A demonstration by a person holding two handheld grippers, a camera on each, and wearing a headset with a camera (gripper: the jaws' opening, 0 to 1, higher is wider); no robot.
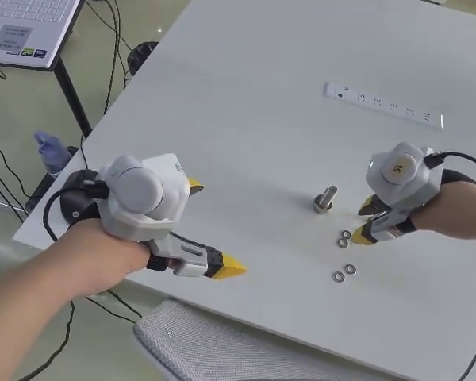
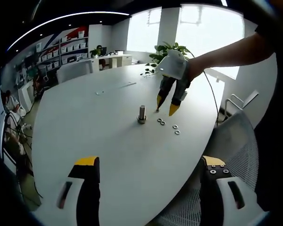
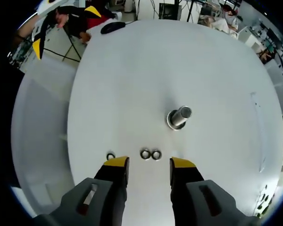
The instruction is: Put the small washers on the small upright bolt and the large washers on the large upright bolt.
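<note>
One upright steel bolt [image 1: 325,198] stands on the white table [image 1: 246,103]. Several small washers lie flat near it: a pair [image 1: 344,239] close to the bolt and another pair [image 1: 345,273] nearer the table's front edge. My right gripper [image 1: 365,222] hovers open just right of the first pair; in its own view, two washers [image 3: 151,154] lie just ahead of its tips [image 3: 150,162], a third [image 3: 110,156] by the left tip, and the bolt [image 3: 179,117] beyond. My left gripper [image 1: 213,228] is open and empty over the table's left part, facing the bolt [image 2: 141,114] and washers [image 2: 168,126].
A white power strip [image 1: 383,104] lies at the table's far right. A grey mesh chair [image 1: 206,341] sits at the near edge. Off the table's left edge are a laptop [image 1: 24,32], a bottle [image 1: 51,151] and floor cables.
</note>
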